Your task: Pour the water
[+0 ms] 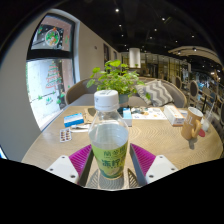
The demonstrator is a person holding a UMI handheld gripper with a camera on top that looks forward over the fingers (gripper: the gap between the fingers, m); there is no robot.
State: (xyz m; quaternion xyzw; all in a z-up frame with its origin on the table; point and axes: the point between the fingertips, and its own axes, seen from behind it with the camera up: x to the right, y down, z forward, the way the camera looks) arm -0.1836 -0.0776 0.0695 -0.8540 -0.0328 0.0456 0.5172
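Note:
A clear plastic water bottle (109, 140) with a white cap and a green label stands upright between my fingers. My gripper (110, 162) is shut on it, with the pink pads (82, 158) pressing the label from both sides. The bottle's base is hidden low between the fingers. Beyond the fingers to the right, a pale cup (193, 122) stands on the wooden table (55, 140).
A leafy green plant (118, 76) stands at the middle of the table behind the bottle. A blue and white box (75, 120) and a small card (66, 136) lie to the left. Boxes and papers (172, 112) lie to the right near the cup.

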